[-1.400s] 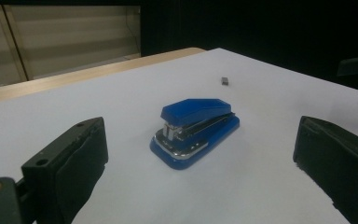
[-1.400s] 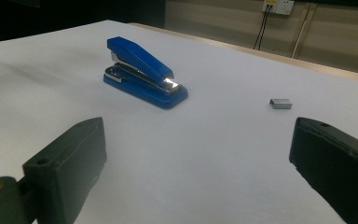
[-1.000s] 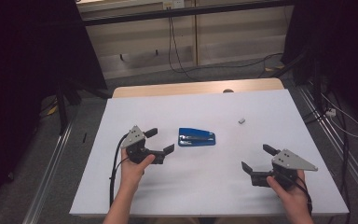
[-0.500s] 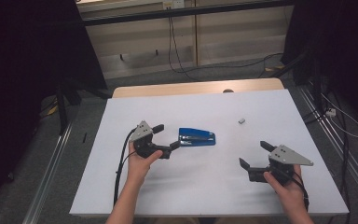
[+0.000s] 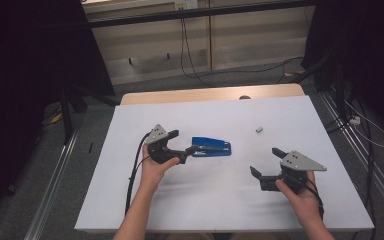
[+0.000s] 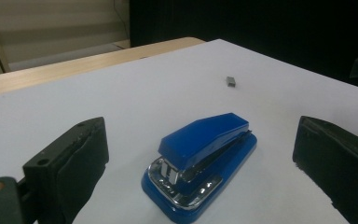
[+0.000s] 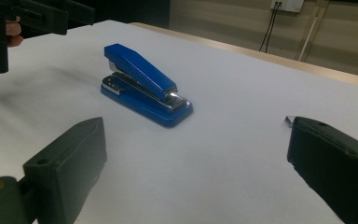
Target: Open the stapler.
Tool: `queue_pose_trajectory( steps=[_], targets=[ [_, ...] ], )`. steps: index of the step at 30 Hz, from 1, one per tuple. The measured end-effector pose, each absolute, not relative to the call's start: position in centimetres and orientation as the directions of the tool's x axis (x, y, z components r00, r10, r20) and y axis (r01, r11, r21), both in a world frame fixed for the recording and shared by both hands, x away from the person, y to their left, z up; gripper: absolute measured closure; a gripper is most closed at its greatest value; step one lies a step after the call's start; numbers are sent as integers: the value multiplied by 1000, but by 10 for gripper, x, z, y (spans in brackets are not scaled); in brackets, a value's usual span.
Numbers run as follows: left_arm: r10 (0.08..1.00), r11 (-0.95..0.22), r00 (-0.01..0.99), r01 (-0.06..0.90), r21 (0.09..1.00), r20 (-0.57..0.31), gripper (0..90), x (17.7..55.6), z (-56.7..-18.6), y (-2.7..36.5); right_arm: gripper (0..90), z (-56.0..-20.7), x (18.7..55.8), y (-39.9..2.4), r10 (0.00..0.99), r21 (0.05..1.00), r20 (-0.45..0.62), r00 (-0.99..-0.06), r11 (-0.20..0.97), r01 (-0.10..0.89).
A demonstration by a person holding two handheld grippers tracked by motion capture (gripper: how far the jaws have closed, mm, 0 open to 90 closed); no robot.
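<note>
- At the near edge of the white table (image 5: 220, 210), two forearms enter from below; each hand holds a gripper.
- The right gripper (image 5: 269, 164) sits near the table's right front corner, jaws spread wide and holding nothing, angled toward the centre; in the right gripper view its jaws frame bare tabletop.
- The left gripper (image 5: 182, 142) is raised slightly and pointed rightward; its jaws are parted and empty, with one tip just beside the left end of the blue stapler (image 5: 211, 147). Whether it touches cannot be told from the high view.
- In the left gripper view the stapler (image 6: 200, 161) lies between the parted jaws, metal mouth toward the camera; its near end is cut off by the frame's lower edge.
- The stapler rests flat near the table's middle, with open surface on every side.
- Farther right, a small grey object (image 5: 259, 129) lies well apart from the stapler; it is too small to identify.
- Beyond the white cover, a wooden table edge (image 5: 210, 94) shows.
</note>
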State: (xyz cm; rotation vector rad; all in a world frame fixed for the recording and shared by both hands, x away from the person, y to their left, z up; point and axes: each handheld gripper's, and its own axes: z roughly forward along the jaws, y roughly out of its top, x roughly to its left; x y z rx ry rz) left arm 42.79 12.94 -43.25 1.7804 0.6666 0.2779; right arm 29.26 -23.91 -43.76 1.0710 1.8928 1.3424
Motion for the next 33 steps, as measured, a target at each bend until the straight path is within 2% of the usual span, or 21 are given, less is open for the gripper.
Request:
queue_pose_trajectory(
  steps=[23, 33],
  targets=[
    [515, -274, 850, 283, 919, -108, 118, 461, -432, 113, 42, -439, 313, -231, 863, 935, 5, -505, 175, 308],
    [493, -360, 866, 292, 886, -85, 178, 462, -441, 110, 43, -438, 321, -226, 861, 939, 21, -508, 158, 306]
  ],
)
